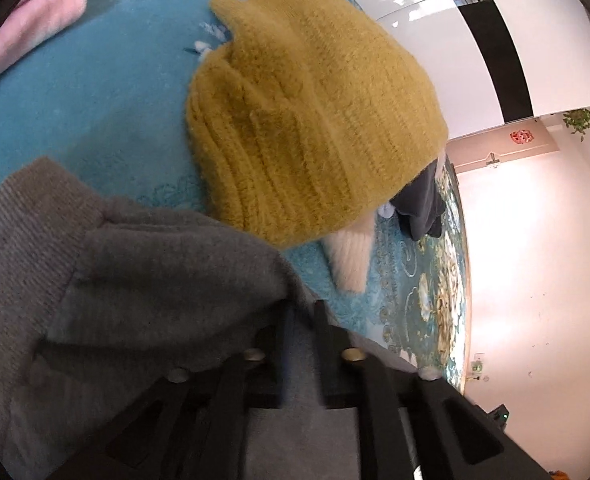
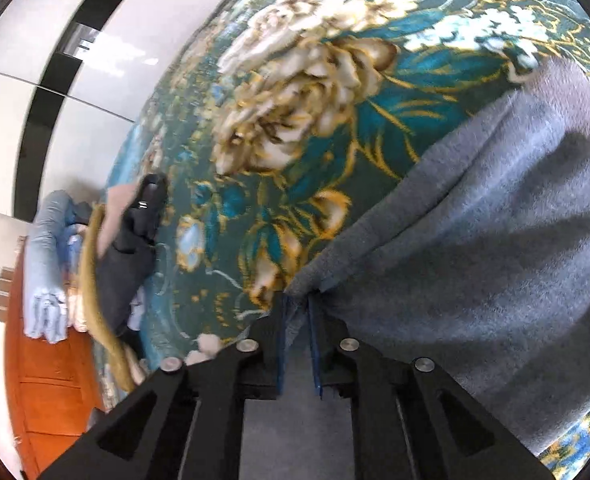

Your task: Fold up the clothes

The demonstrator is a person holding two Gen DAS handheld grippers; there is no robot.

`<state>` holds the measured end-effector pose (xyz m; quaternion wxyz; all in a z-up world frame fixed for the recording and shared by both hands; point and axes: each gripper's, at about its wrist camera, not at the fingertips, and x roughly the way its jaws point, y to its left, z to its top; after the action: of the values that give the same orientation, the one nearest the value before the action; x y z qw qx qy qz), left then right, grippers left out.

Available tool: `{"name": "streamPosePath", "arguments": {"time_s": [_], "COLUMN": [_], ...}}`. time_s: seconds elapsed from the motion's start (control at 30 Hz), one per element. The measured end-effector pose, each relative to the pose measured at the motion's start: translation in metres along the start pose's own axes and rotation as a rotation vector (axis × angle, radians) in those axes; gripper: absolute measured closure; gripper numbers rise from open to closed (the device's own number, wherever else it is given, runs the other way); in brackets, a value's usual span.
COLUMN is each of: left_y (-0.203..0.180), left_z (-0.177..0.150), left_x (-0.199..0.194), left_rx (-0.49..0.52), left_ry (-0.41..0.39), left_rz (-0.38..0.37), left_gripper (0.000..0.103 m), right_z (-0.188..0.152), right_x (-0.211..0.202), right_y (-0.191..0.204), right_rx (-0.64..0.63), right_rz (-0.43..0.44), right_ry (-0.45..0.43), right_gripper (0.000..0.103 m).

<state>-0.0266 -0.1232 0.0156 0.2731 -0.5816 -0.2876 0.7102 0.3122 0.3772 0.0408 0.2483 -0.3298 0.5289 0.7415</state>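
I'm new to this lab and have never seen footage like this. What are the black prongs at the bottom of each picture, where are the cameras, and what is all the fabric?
No robot here: a person holds a pair of black tongs in each hand, each carrying a fisheye camera looking along its fingers. The left tongs and the right tongs are both shut on the same grey sweater, gripping its edge. It lies on a teal floral blanket. In the left view, a mustard knit sweater lies ahead, with a pink garment at the far corner.

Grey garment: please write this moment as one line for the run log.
phase: fold | left gripper: shut on grey garment | right gripper: shut on grey garment | surface: floral blanket | nearby: yellow sweater
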Motion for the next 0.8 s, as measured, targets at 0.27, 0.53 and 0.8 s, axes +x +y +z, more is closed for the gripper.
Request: {"name": "streamPosePath", "arguments": {"time_s": [0.27,0.53,0.8], "left_y": [-0.033,-0.096,-0.081], "left_z": [-0.032,-0.131,-0.154], "left_x": [-0.046,0.001,0.039], "left_rx": [0.186,0.555,0.536], "left_ry": [-0.037,0.036,0.093], "left_rz": [-0.01,0.118,0.235], "left_gripper": [0.039,0.037,0.037], "right_z": [0.003,-0.012,-0.003], "right_x": [-0.083,-0.099,-0.106], "right_y": [-0.011,-0.048,-0.119], "right_rx": [-0.151,-0.286,-0.095], "right_rz": [0.092,-0.041,0.025], "right_ry": [-0.144,-0.147,-0.179], "right_gripper": [0.062,0.062,0.064]}}
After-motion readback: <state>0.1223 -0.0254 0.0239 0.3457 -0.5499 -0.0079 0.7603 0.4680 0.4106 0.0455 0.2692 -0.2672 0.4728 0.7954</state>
